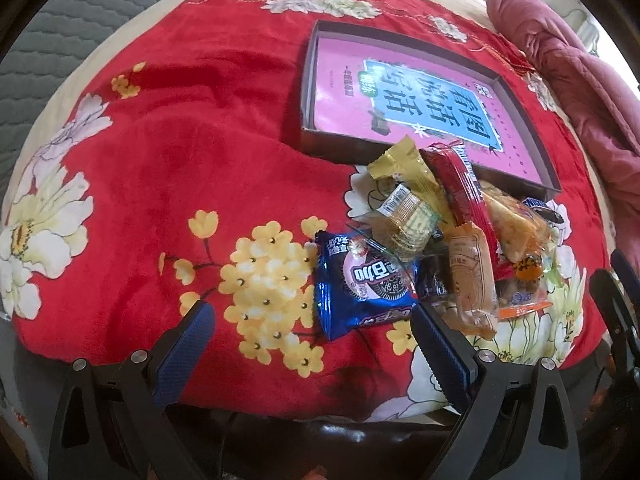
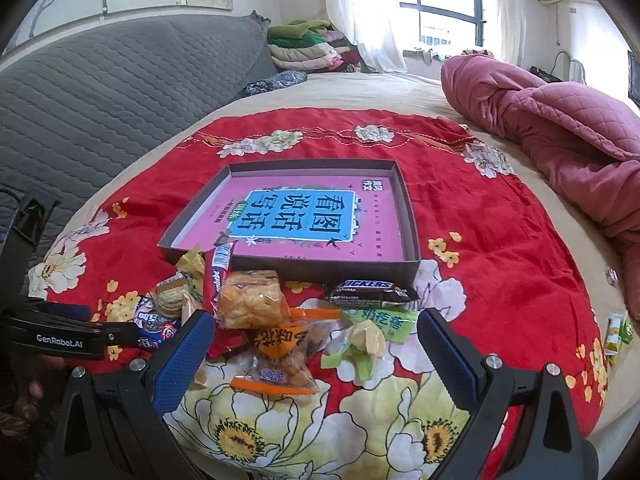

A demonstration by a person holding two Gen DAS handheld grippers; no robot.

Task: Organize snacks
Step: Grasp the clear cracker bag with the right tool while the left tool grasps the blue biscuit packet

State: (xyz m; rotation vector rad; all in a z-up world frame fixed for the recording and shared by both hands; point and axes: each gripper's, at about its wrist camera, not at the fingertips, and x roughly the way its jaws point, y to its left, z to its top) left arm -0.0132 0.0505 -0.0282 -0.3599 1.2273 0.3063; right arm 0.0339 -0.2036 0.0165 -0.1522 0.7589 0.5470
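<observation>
Snacks (image 2: 260,320) overlap in a slippery heap beside the box (image 2: 404,208), so either wide-open, empty hand-held gripper (image 1: 312,344) (image 2: 316,340) may drag neighbours.

A tray (image 2: 408,216) lay on the blanket (image 2: 500,240). Snacks (image 2: 256,304) were piled at its 6 o'clock side, a chocolate bar (image 2: 368,293) just beside its near wall.

Snack pile (image 1: 448,248) beside tray (image 1: 312,80)
</observation>
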